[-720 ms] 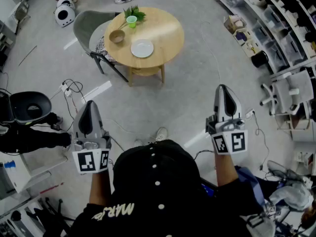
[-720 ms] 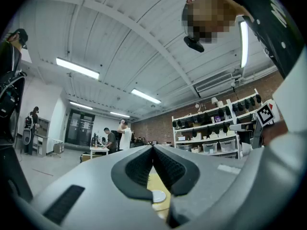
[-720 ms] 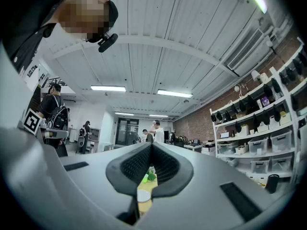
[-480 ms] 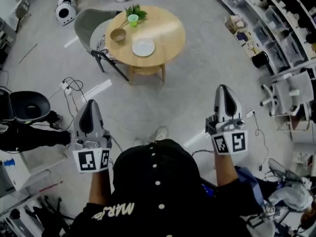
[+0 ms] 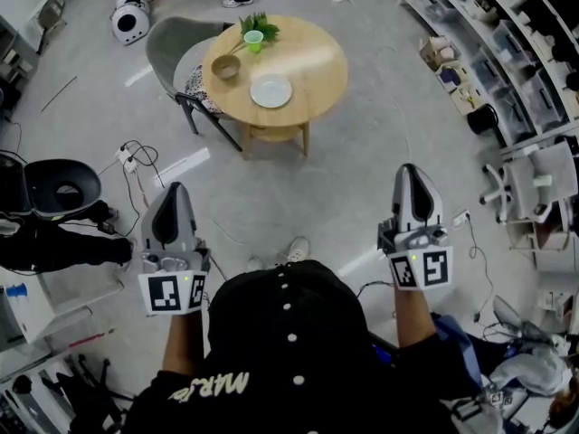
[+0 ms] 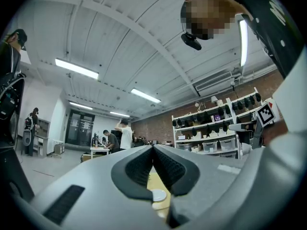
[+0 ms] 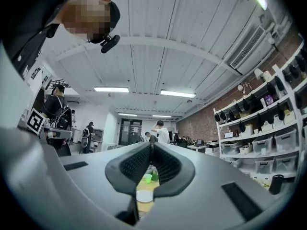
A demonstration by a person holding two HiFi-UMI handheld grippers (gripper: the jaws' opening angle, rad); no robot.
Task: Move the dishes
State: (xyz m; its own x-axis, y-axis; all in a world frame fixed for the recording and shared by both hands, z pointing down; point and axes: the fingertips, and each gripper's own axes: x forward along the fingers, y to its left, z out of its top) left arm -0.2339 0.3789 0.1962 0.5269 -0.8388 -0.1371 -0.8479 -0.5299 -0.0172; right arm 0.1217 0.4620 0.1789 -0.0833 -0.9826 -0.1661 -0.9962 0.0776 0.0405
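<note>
Nothing of the task looks done yet: the round wooden bench point(image 5: 317, 70) stands well ahead of the person point(image 5: 289, 333), and all 3 dishes sit on it untouched. The biggest, the white plate point(image 5: 271, 91), lies towards the bench's near edge. The brown bowl point(image 5: 226, 67) sits to the plate's left and a little farther back. The small green cup point(image 5: 253, 40) stands at the far rim, just beside a leafy plant point(image 5: 256, 23). By my reading the whole job is left: walk up, grip, lift, carry and set down, once for each dish

The left claw point(image 5: 172, 193) and the right claw point(image 5: 409, 172) are held low in front of the person, 1 at each side, both well apart from the bench and pointing roughly towards it. In the left gripper view the left claw's ribbed pads point(image 6: 140, 166) are pressed together with nothing between them. Below their meeting line shows a strip of bench and a pale disc, probably the plate, though it is too small to be sure. In the right gripper view the right claw is likewise pressed together and empty, with the cup and plate in line beyond it, far off
</note>
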